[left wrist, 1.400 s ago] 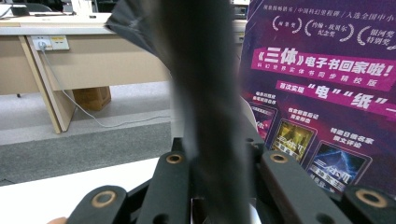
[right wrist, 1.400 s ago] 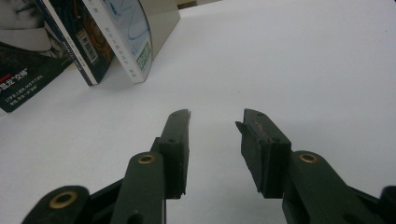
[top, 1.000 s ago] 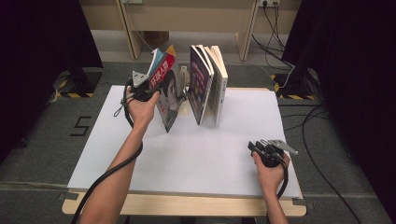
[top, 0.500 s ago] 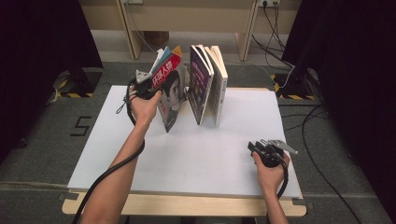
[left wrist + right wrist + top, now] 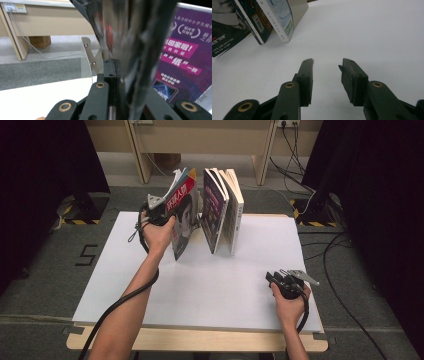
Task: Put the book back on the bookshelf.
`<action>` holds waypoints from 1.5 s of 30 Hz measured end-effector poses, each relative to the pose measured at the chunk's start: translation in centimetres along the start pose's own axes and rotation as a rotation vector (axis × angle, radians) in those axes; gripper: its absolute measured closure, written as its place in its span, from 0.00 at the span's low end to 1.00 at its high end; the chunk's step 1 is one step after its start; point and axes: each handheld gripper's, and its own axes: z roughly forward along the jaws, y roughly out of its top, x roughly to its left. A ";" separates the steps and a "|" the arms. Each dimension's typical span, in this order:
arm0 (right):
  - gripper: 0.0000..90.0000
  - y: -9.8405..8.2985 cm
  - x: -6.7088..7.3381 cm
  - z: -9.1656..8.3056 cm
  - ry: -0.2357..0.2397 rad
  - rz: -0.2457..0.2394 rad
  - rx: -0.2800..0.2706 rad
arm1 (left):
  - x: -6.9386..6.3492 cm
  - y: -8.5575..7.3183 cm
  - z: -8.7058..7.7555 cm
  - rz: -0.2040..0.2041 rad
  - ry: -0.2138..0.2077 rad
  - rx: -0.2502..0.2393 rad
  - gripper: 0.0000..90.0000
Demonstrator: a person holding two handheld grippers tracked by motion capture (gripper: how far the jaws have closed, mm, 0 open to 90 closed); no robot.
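Two grippers are at work. At the upper centre of the high view, the left gripper (image 5: 167, 212) has just been closing its jaws on the magazine (image 5: 184, 220), and they now clamp its top edge; the grip looks secure enough to lift it away from the books (image 5: 223, 210). Lower right, the right gripper (image 5: 282, 282) rests on the worktop (image 5: 215, 285), jaws half open and empty.

A white table top (image 5: 200, 290) with a pale wooden front edge (image 5: 200, 340) is standing on grey carpet (image 5: 45, 285). Toward its far side, a red-and-black magazine (image 5: 184, 217) is standing tilted on its lower edge, and just beside it a purple-covered book (image 5: 214, 207) and a cream-edged book (image 5: 235, 205) are leaning together upright. The near half of the white surface is lying bare.
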 end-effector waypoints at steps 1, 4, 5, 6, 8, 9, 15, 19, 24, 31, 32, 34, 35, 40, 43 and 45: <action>0.69 0.0 0.0 0.0 0.000 0.001 0.001 | 0.0 0.0 0.1 -0.002 0.002 -0.009 0.96; 0.69 0.0 0.0 0.0 0.002 0.001 0.001 | 0.0 -0.2 0.4 -0.003 0.012 -0.033 0.96; 0.69 0.0 0.0 0.0 0.002 0.001 0.001 | 0.0 -0.3 0.6 -0.003 0.016 -0.041 0.96; 0.69 0.0 0.0 0.0 0.003 -0.003 0.000 | -0.1 -0.4 0.7 -0.002 0.019 -0.047 0.96; 0.69 0.0 0.0 0.0 0.004 -0.002 0.000 | -0.3 -0.4 0.9 -0.003 0.024 -0.063 0.96; 0.69 0.0 0.0 0.0 0.003 0.000 0.001 | -0.3 -0.5 1.0 0.000 0.024 -0.069 0.96; 0.69 0.0 -0.1 0.0 0.003 0.003 0.001 | -0.9 -0.4 1.6 -0.002 0.024 -0.105 0.96; 0.69 0.0 -0.1 -0.1 0.002 0.007 0.005 | -0.9 -0.9 2.1 0.005 0.033 -0.108 0.96; 0.69 0.0 -0.2 -0.1 -0.001 0.002 0.005 | -0.8 -0.9 2.0 0.027 0.042 -0.099 0.95; 0.69 0.1 -0.2 -0.2 -0.001 0.003 -0.001 | -1.0 -0.1 1.3 0.057 0.030 -0.089 0.85; 0.69 0.1 -0.2 -0.2 -0.002 0.003 0.001 | -1.0 0.1 1.2 0.054 0.027 -0.086 0.84; 0.69 0.1 -0.2 -0.2 0.000 0.004 0.001 | -0.9 0.3 1.1 0.037 0.022 -0.083 0.81; 0.69 0.1 -0.2 -0.2 0.001 0.005 0.000 | -0.8 0.4 1.2 0.032 0.019 -0.079 0.79; 0.69 0.1 -0.3 -0.2 -0.001 0.008 0.003 | -0.4 0.7 1.5 0.003 0.001 -0.044 0.76; 0.68 0.0 -0.3 0.0 -0.001 0.009 0.009 | -0.2 0.7 1.8 0.004 -0.007 -0.021 0.77; 0.68 0.0 -0.2 0.0 0.000 0.008 0.012 | -0.1 0.7 1.9 0.006 -0.006 -0.010 0.79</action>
